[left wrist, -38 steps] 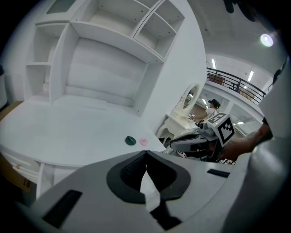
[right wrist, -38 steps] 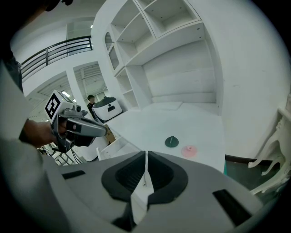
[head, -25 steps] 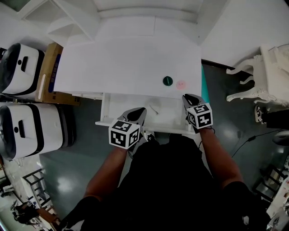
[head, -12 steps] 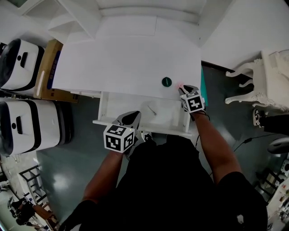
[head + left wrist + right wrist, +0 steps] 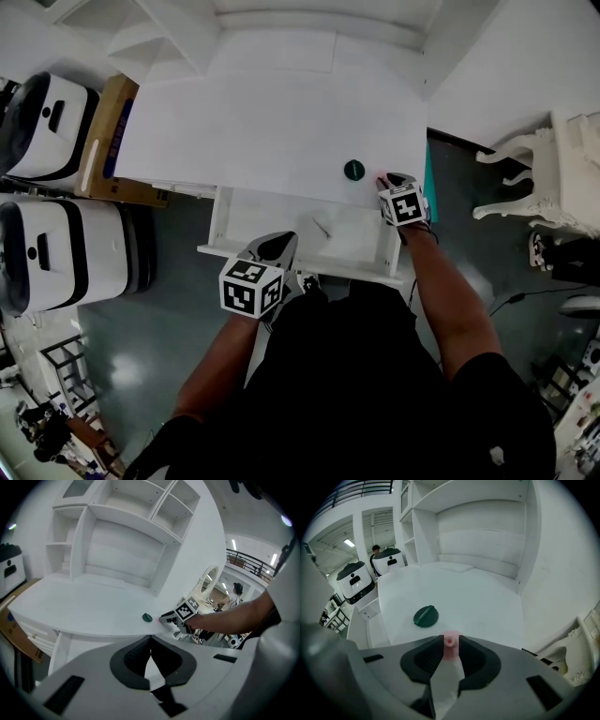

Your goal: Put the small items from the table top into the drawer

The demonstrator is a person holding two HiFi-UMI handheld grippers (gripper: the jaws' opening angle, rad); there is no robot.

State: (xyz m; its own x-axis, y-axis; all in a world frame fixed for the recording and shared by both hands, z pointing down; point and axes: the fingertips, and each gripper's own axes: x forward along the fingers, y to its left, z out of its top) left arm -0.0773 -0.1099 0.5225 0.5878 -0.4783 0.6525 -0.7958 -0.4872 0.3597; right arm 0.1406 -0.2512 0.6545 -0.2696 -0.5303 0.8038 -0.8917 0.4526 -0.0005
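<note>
White tabletop [image 5: 262, 122] under a shelving unit, with its drawer [image 5: 361, 239] pulled open toward me. My right arm stretches straight forward to the tabletop's front right corner, where the right tongs [image 5: 450, 643] are clenched on a small pink piece [image 5: 450, 651] still sitting on the surface. A round green cap [image 5: 425, 616] lies just beside it, apart from the jaws. My left arm is bent, holding the left tongs [image 5: 150, 641] at the drawer's front rim, jaws closed together with nothing between them.

Left gripper [image 5: 150, 640] has fingers touching; right gripper [image 5: 386, 179] pinches a pink piece [image 5: 450, 646].
</note>
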